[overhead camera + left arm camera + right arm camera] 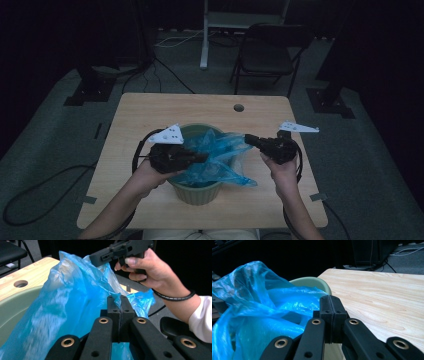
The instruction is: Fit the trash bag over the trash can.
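Nearest the lens, the left gripper (117, 301) is clamped on a fold of the blue bag (220, 155) in the green bin (197, 192) at frame centre, while the right gripper (329, 301), jaws together, seemingly pinches another edge to spread it.

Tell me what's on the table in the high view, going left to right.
Left gripper, shut on the blue bag → green bin with the blue bag spilling out of it → right gripper, jaws closed at the bag's right edge.
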Demonstrator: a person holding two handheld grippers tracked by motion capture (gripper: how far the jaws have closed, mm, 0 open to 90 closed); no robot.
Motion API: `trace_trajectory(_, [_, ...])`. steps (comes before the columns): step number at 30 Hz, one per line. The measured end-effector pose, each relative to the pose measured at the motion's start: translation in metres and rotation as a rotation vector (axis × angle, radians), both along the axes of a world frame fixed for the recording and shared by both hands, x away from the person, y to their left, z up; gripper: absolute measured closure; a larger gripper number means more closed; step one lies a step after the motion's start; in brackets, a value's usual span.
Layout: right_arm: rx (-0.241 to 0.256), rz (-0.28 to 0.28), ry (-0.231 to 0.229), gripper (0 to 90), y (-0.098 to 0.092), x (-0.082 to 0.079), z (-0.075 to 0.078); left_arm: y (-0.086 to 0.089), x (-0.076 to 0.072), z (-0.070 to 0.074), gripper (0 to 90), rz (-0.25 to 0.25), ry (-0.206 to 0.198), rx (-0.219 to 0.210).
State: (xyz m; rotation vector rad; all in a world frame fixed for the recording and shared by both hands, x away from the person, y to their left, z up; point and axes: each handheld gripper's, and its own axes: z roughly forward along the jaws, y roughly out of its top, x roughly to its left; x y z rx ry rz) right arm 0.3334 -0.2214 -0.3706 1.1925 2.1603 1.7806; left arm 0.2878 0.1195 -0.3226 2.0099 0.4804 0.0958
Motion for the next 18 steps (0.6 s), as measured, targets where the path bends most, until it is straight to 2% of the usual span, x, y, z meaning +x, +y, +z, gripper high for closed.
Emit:
trace_trajectory(5, [0.0,-0.014,0.009,90.0,-0.005,0.0,-0.003,0.021,-0.014,0.001,90.0,0.018,-0.027,-0.009])
trace_trajectory(10, [-0.001,-0.041,0.012,90.0,-0.014,-0.001,-0.007,0.053,-0.03,0.001,90.0,0.063,-0.053,-0.016])
trace_trajectory(12, [-0.001,-0.052,0.019,90.0,-0.019,-0.002,-0.009,0.069,-0.036,-0.002,90.0,0.078,-0.048,-0.031])
trace_trajectory(18, [0.006,-0.096,0.045,90.0,-0.037,-0.004,-0.019,0.102,-0.049,-0.012,90.0,0.137,-0.049,-0.039])
